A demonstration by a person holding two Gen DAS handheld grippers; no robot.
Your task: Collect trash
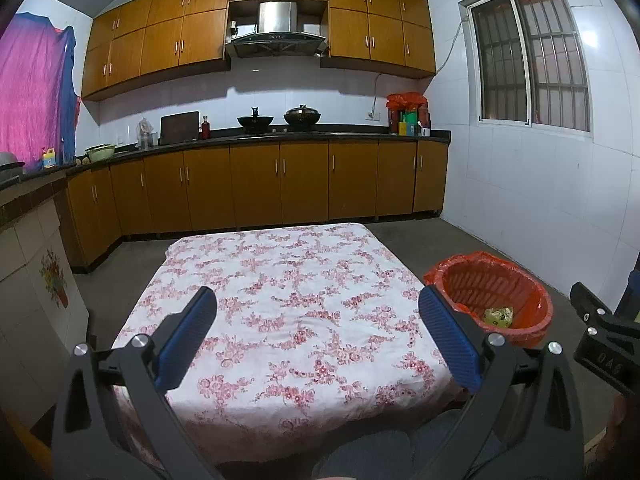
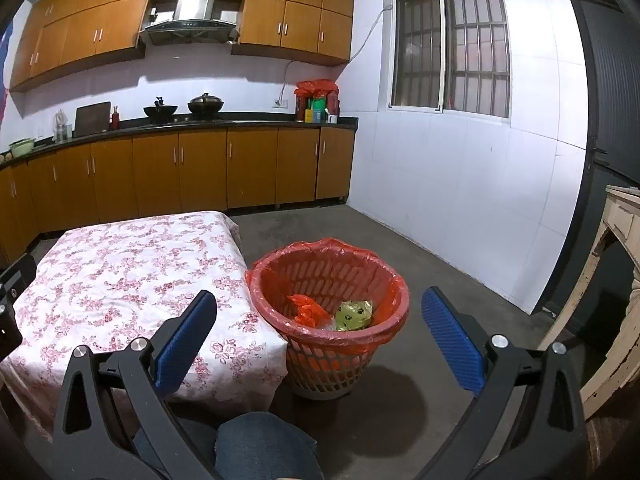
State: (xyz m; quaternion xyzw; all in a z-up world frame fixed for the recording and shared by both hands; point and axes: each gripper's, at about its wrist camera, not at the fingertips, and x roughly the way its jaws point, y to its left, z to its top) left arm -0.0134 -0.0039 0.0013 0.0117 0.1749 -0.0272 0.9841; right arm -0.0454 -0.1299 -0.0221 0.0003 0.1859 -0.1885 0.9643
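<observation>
A red waste basket (image 2: 328, 344) lined with a red plastic bag stands on the floor beside the table's right edge. Inside it lie a crumpled red bag (image 2: 306, 310) and a yellow-green wrapper (image 2: 354, 314); the wrapper (image 1: 498, 316) also shows in the left wrist view inside the basket (image 1: 520, 330). My right gripper (image 2: 318, 324) is open above and just in front of the basket, nothing between its blue pads. My left gripper (image 1: 316, 320) is open over the table with the floral cloth (image 1: 288, 304), holding nothing.
Brown kitchen cabinets (image 1: 280, 180) and a dark counter with pots run along the far wall. A white tiled wall with a barred window (image 2: 452, 48) is on the right. A worn wooden piece of furniture (image 2: 616, 280) stands at the far right. A person's knee in jeans (image 2: 264, 444) is below.
</observation>
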